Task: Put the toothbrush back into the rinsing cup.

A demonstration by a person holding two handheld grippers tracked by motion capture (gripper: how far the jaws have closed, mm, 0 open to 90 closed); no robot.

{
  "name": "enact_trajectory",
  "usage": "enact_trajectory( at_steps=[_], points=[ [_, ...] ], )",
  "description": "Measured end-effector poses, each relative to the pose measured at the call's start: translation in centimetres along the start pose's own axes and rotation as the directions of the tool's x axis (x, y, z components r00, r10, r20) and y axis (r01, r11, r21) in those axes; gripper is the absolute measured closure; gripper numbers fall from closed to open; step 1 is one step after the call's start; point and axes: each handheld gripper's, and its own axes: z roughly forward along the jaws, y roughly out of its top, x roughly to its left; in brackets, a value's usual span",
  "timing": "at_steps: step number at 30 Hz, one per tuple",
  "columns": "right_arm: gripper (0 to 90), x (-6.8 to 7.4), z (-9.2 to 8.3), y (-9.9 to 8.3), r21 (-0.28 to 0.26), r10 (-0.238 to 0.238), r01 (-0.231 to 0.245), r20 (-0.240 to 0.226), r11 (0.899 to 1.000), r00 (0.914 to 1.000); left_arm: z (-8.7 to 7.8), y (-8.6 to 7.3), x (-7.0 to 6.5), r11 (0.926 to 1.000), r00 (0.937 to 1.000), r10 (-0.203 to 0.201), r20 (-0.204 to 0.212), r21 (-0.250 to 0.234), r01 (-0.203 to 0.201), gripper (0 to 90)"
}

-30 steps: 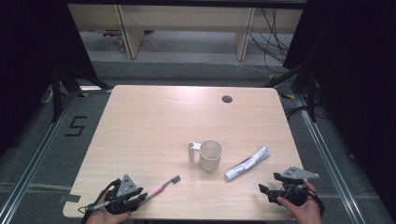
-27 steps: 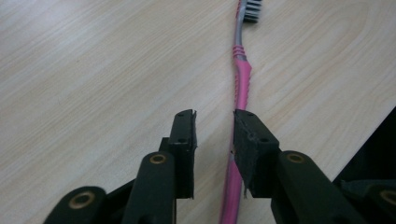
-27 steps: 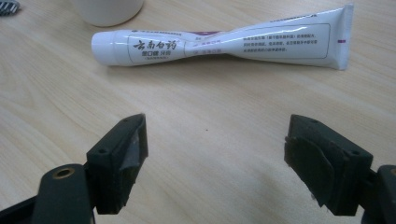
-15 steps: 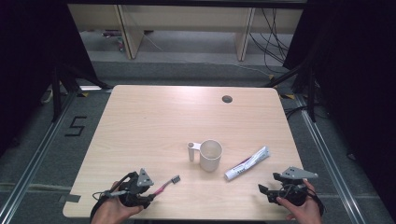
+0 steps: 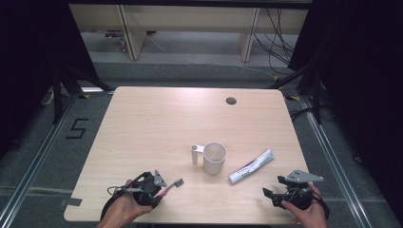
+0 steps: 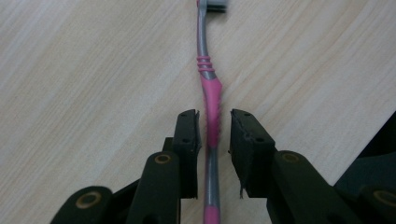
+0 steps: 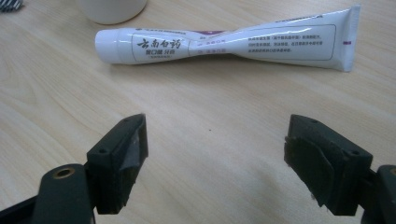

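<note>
One toothbrush, one tube, one mug, two grippers. Lower left of the high view: left gripper narrow, jaws just closing, toothbrush handle between the pads with slim gaps, flat on the table. Lower right: right gripper wide, empty, tube beyond it.

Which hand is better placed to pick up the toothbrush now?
Left. The left gripper has been closing, its jaws either side of the toothbrush handle. The right gripper is open near the toothpaste.
</note>
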Motion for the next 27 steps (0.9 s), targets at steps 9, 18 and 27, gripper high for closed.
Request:
enact_trajectory(
  at_steps=[9, 18, 27],
  points=[
    [22.1, 0.0, 0.0, 0.0, 0.007, -0.002, 0.002, 0.002, 1.0, 1.0, 0.7, 0.8, 0.3, 0.9981, 0.9998, 0.012, 0.013, 0.061, -0.013, 79.0],
    [22.3, 0.0, 0.0, 0.0, -0.003, -0.024, 0.024, 0.003, 1.0, 0.9997, 1.0, 2.0, 0.3, 0.9921, 0.9995, 0.029, 0.014, 0.122, -0.03, 81.1],
    [22.3, 0.0, 0.1, 0.0, -0.004, -0.024, 0.024, 0.002, 1.0, 0.9997, 1.2, 2.9, 0.1, 0.9817, 0.9989, 0.04, 0.023, 0.185, -0.043, 81.4]
  ],
)
